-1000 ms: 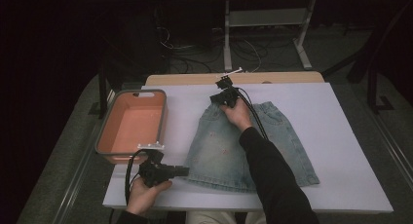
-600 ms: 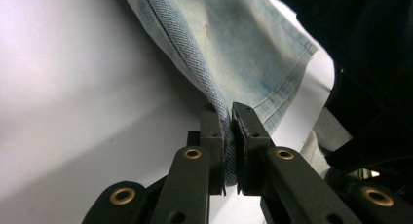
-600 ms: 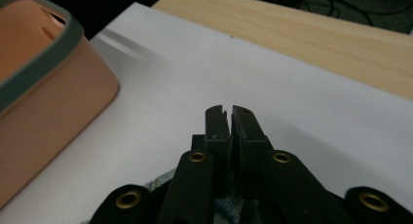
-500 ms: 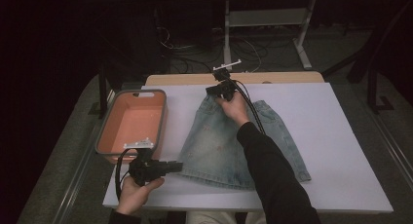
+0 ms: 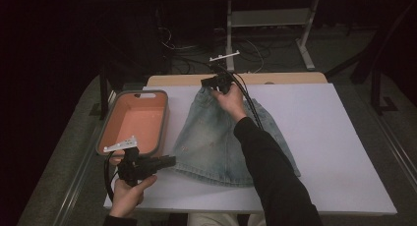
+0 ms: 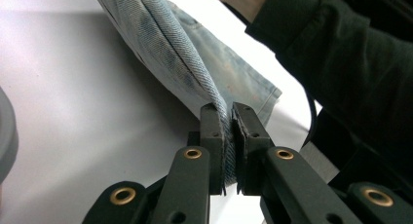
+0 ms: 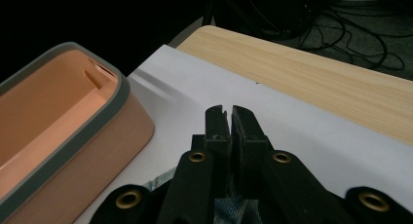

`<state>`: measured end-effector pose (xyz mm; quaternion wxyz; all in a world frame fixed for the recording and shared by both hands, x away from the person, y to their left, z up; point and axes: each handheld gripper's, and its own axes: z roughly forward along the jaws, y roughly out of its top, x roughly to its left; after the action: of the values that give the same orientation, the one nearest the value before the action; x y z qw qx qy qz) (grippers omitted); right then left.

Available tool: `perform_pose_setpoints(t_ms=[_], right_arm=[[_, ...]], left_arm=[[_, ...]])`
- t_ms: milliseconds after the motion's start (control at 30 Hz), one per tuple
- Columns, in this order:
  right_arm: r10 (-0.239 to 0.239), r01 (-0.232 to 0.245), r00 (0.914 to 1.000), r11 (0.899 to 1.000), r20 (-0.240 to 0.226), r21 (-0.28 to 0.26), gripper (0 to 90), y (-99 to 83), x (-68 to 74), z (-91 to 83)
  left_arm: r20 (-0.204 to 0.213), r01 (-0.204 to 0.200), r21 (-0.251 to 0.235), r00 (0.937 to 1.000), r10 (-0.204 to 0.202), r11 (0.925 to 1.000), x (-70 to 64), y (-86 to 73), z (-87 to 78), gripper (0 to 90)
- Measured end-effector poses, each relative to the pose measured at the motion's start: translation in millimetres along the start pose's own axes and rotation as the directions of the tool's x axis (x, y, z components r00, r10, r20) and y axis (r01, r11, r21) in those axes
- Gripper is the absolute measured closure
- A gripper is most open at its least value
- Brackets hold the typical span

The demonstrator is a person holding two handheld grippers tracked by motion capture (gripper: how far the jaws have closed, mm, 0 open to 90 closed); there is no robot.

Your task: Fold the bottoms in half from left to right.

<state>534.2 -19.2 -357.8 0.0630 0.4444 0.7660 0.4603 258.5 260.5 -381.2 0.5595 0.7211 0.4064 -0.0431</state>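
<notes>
Left gripper [image 6: 228,136]: jaws closed on a fold of the denim skirt's [image 5: 221,137] hem corner; in the left gripper view the cloth runs up from between the pads [image 6: 214,131] as a raised ridge.
Left gripper, position: near edge of the table [image 5: 344,137], just below the orange bin [image 5: 135,120], at the skirt's near-left corner [image 5: 169,162].
Right gripper [image 7: 227,119]: jaws drawn nearly together, with a sliver of denim showing at their base; it appears to pinch the waistband, though the bite itself is hidden behind the jaws.
Right gripper, position: far end of the skirt, at the waist, close to the wooden strip [image 7: 316,73] along the table's far edge [image 5: 216,82].
Skirt, location: lying mostly flat on the white table cover, waist away from the person, hem toward them, just right of the bin and apart from it.
Work done: both ends of the garment appear secured, one corner of the hem lifted off the surface.
Work left: judged from this layout, the fold or transfer has not yet happened; the skirt is still spread full length and the bin holds nothing visible.
Bin: upright, open, touching neither gripper.
</notes>
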Motion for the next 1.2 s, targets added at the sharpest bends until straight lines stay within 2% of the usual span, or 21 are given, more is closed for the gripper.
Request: perform_pose_setpoints(t_ms=[133,300,567,767,900,1000,1200], right_arm=[[0.004,-0.004,1.0000,1.000,-0.001,0.008,86.0,-3.5,-3.7,-0.2],[0.017,-0.017,0.9998,1.000,-0.011,-0.002,86.0,-12.8,-7.6,-0.2],[0.017,-0.017,0.9996,1.000,-0.022,0.004,86.0,-16.1,-12.3,-5.2],[0.028,-0.028,0.9992,1.000,-0.027,-0.010,86.0,-19.0,-16.3,-12.6],[0.052,-0.053,0.9980,0.998,-0.035,-0.021,86.0,-23.8,-24.0,-19.9],[0.072,-0.073,0.9965,0.997,-0.042,-0.029,86.0,-27.0,-31.4,-26.2],[0.082,-0.083,0.9959,0.996,-0.039,-0.036,86.0,-30.3,-42.3,-39.3]], left_arm=[[0.035,0.007,-0.004,0.9994,-0.006,1.0000,-0.8,-3.2,6.2,84.2],[0.066,-0.022,0.012,0.9976,0.021,0.9997,-6.1,-6.2,17.9,84.1],[0.113,-0.018,0.035,0.9935,0.014,0.9992,-10.9,-16.1,37.8,84.0],[0.118,-0.069,0.032,0.9909,0.064,0.9971,-20.5,-15.9,46.9,83.9],[0.133,-0.076,0.037,0.9886,0.070,0.9965,-23.4,-13.9,52.7,84.0],[0.138,-0.096,0.049,0.9865,0.088,0.9942,-29.1,-10.8,60.0,83.9],[0.183,-0.138,0.079,0.9756,0.122,0.9873,-43.3,-1.7,80.2,83.9]])
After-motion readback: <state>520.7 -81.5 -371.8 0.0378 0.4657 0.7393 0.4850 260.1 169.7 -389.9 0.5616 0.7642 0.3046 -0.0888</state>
